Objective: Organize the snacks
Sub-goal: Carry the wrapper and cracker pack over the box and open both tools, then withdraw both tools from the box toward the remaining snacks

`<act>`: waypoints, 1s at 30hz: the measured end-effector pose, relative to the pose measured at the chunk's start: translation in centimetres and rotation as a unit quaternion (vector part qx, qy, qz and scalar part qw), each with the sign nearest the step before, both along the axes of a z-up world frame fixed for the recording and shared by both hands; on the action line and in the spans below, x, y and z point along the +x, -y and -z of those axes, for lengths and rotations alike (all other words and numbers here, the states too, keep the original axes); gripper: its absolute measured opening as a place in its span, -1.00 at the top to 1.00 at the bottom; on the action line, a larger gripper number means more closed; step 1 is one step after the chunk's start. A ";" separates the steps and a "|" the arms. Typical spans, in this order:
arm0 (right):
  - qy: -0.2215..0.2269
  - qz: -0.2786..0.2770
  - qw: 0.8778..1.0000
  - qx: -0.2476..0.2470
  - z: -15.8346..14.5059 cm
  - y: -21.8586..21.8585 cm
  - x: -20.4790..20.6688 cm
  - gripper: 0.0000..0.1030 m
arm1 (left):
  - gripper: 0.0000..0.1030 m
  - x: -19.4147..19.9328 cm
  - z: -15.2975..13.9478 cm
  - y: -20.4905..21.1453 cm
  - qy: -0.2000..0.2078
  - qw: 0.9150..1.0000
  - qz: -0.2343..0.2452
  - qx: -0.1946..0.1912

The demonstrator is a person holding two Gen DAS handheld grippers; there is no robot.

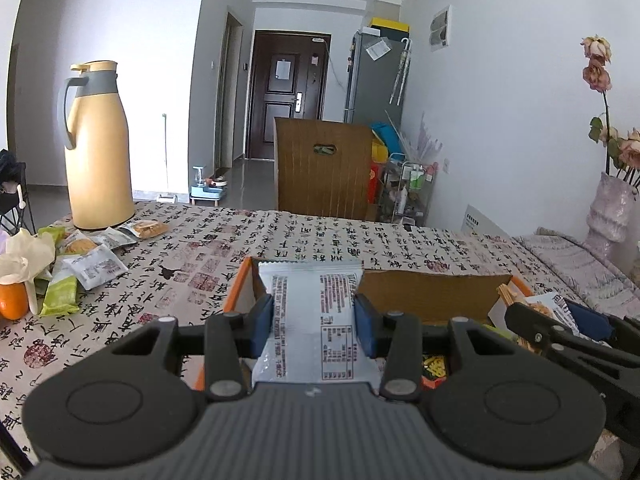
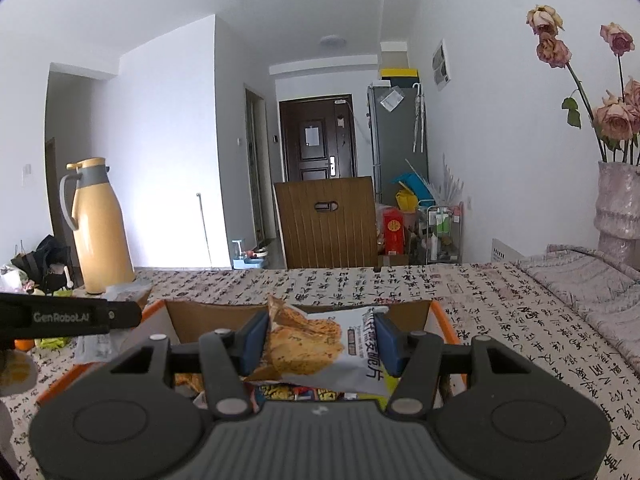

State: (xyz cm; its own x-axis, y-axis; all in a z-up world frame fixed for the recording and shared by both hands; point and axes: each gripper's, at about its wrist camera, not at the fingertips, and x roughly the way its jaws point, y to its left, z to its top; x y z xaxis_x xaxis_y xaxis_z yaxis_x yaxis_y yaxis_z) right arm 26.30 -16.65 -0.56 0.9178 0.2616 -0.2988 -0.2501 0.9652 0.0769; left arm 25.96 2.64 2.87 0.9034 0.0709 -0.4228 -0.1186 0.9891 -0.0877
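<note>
Holding snacks over an orange-edged cardboard box [image 1: 436, 294]: left gripper [image 1: 316, 322] clamps a white printed packet [image 1: 312, 312], right gripper [image 2: 320, 344] clamps a crisp-picture packet [image 2: 320, 350].

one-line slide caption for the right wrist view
Right gripper clamps a cracker snack packet above the open cardboard box on the calligraphy-print tablecloth.

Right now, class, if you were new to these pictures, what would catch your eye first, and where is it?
First, the two packets: the left gripper pinches a white packet over the open box, and the right gripper pinches a crisp packet over it too. Next, the tall yellow flask stands at the table's far left, with loose snacks at its foot.
</note>
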 end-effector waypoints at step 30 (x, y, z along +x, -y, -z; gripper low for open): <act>-0.010 0.024 1.000 0.011 -0.3 0.9 -0.8 -1.00 | -1.00 -1.6 -0.6 0.1 0.030 0.999 -0.030 -0.005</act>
State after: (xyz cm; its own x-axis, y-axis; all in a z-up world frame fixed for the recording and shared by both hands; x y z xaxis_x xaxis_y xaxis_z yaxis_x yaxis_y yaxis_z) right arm 25.47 -17.55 -0.24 0.9233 0.2235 -0.3123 -0.2012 0.9742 0.1025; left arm 24.40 2.58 3.48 0.9212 0.1221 -0.3694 -0.1723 0.9793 -0.1059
